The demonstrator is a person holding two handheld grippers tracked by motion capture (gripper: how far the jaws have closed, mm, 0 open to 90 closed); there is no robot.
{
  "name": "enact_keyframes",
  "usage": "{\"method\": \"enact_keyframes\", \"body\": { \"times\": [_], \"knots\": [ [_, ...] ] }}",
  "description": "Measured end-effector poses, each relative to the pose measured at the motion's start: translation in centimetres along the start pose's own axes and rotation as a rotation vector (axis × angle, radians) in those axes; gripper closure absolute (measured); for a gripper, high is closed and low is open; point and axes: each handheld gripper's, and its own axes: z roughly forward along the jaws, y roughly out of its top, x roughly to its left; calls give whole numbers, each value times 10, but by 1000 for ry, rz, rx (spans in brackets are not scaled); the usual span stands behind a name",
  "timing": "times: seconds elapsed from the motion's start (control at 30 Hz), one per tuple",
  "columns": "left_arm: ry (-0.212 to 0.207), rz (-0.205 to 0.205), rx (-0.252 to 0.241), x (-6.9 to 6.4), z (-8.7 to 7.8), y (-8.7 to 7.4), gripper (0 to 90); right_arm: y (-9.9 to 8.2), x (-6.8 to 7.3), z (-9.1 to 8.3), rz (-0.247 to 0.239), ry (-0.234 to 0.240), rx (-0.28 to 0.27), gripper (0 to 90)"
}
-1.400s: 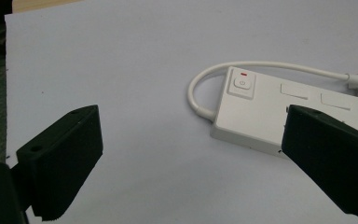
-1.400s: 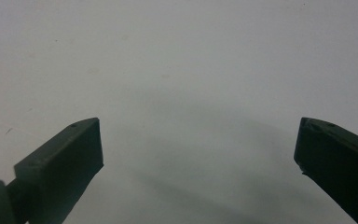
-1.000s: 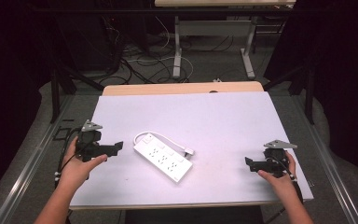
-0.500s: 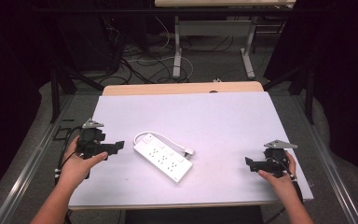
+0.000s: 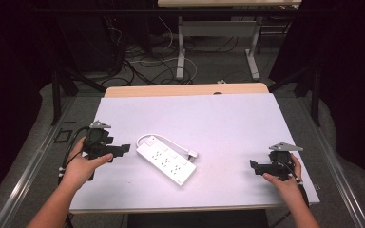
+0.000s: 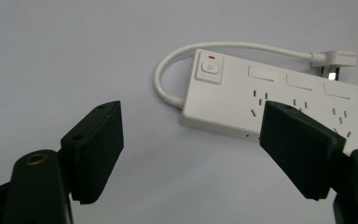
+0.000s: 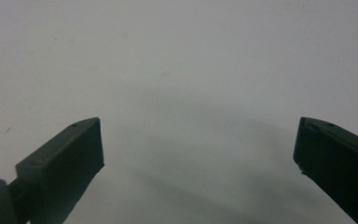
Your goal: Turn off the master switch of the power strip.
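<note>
The white plastic power strip [image 6: 279, 100] is lined up just ahead of the left gripper [image 6: 191, 149], whose jaws have been closing, nothing clamped yet; the right gripper [image 7: 198, 163] is parked released.

A white table [image 5: 228, 123] stands in a dim room, its wooden far edge [image 5: 185, 90] bare. Beyond it a grey floor carries tangled cables [image 5: 142, 61] and the metal legs [image 5: 181, 52] of another desk. Black curtains [image 5: 342, 57] darken both sides, and metal rails [image 5: 33, 166] flank the table.
</note>
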Motion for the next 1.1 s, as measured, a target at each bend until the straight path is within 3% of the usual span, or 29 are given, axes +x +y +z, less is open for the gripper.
{"method": "enact_keyframes", "body": {
  "times": [0.27, 0.4, 0.6, 0.67, 0.87, 1.1],
  "knots": [
    [9, 22, 41, -8, 17, 3, 236, 0, 0, 1, -3, 0, 3, 12],
    [-9, 6, 64, -13, 22, 5, 292, 0, -1, 1, -3, 2, 3, 12],
    [-31, 63, 104, -19, 26, 11, 366, 0, 0, 1, 1, 3, 2, 12],
    [-28, 83, 96, -21, 28, 12, 400, 0, 0, 1, 1, 0, 2, 12],
    [-45, 81, 118, -27, 30, 19, 440, 0, 0, 1, -7, 4, 1, 13],
    [-27, 99, 116, -34, 32, 26, 512, 0, 1, 1, -1, 9, 2, 13]
  ]
}}
